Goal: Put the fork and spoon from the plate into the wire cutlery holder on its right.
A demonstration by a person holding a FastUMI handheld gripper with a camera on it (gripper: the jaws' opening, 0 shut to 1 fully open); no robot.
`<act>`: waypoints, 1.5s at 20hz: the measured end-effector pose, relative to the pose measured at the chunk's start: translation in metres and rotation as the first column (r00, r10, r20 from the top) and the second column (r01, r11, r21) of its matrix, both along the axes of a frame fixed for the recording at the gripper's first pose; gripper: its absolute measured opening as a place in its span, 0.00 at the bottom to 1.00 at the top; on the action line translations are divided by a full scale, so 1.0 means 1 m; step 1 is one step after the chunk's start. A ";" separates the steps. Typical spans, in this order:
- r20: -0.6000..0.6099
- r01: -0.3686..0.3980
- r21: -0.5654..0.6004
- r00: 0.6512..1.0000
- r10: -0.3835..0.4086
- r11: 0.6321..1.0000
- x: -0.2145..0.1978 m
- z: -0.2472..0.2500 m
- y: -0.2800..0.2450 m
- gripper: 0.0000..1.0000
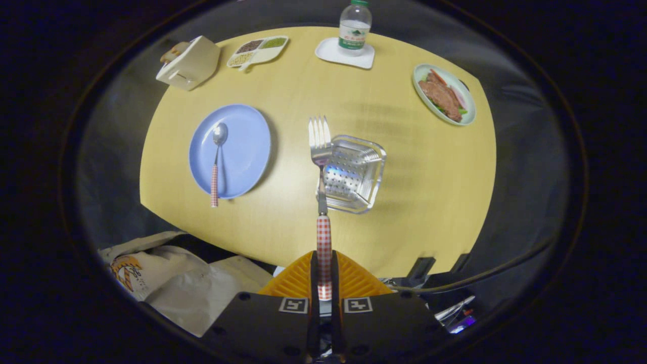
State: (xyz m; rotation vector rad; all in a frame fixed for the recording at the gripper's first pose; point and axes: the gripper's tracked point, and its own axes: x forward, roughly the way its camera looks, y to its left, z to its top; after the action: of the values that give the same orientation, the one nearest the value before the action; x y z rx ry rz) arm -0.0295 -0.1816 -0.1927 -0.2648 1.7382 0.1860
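My gripper (323, 263) is shut on the red-checked handle of the fork (321, 151), high above the table. The fork points straight ahead from the fingers, with its tines over the left rim of the shiny perforated metal cutlery holder (354, 174). The holder stands on the yellow table to the right of the blue plate (242, 146). On that plate lies the spoon (216, 164), bowl towards the far side, its red-checked handle sticking out over the plate's near rim.
At the far side of the yellow table (283, 222) stand a cream box (189, 61), a divided snack dish (258, 49) and a water bottle (355, 25) on a white coaster. A green plate of food (445, 93) sits far right. Bags (172, 283) lie below the table's near edge.
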 end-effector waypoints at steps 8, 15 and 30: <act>-0.140 -0.104 0.000 0.985 0.103 0.995 0.000 -0.014 -0.033 0.12; -0.275 -0.195 0.015 0.942 0.191 0.981 0.000 -0.027 -0.027 0.12; -0.417 -0.173 -0.014 0.896 0.152 0.985 0.004 -0.024 -0.038 0.13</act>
State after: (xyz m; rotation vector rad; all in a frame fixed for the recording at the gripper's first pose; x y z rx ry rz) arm -0.0256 -0.2200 -0.2171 -0.4336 2.1470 0.3403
